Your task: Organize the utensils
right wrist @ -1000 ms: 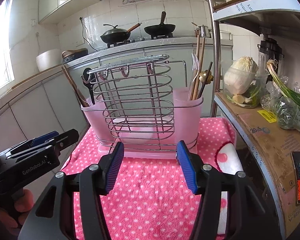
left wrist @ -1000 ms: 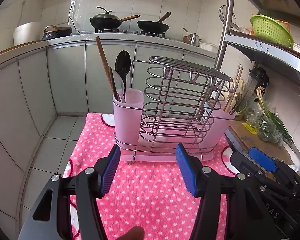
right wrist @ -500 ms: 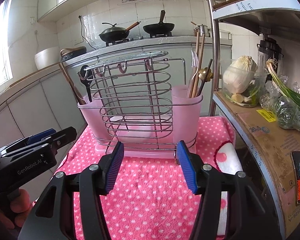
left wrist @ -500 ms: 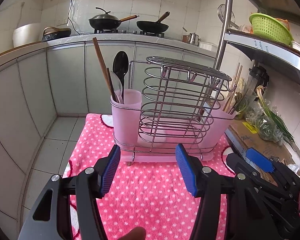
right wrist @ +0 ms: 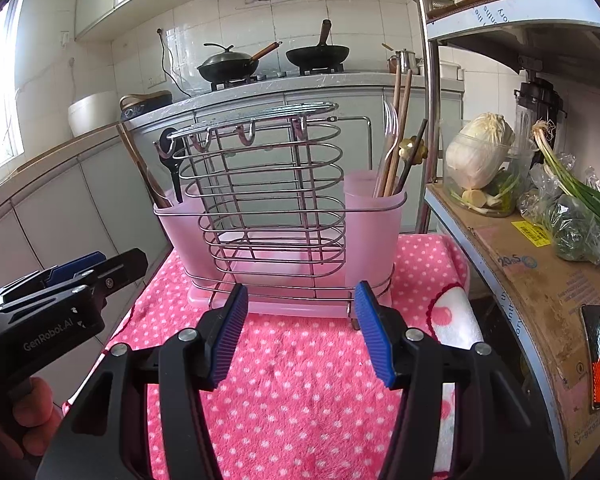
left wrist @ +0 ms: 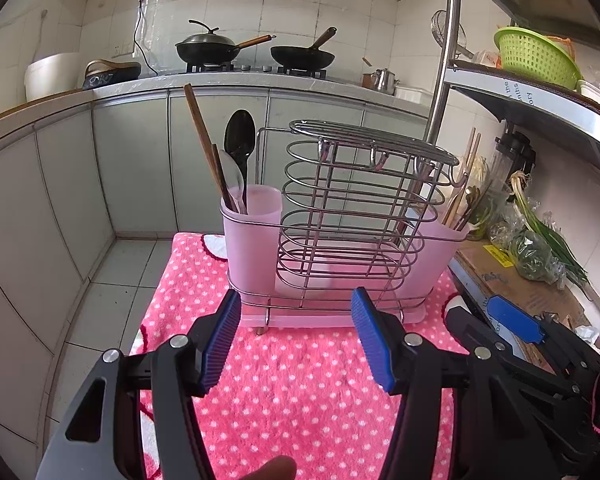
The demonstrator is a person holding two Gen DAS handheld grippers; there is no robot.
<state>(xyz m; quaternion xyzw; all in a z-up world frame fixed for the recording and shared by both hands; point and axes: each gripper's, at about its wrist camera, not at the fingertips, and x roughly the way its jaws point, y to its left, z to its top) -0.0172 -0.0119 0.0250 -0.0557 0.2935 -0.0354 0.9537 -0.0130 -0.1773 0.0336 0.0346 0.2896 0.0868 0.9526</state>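
- Left gripper (left wrist: 296, 336) spread, empty, above the pink dotted towel (left wrist: 300, 380).
- Right gripper (right wrist: 300, 332) spread, empty, facing the utensil rack (right wrist: 276, 216).

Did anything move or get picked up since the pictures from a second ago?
Nothing really changed. The left gripper and right gripper still hover open and empty in front of the utensil rack on the pink dotted cloth. The black spoon and the chopsticks are still standing in their pink cups.
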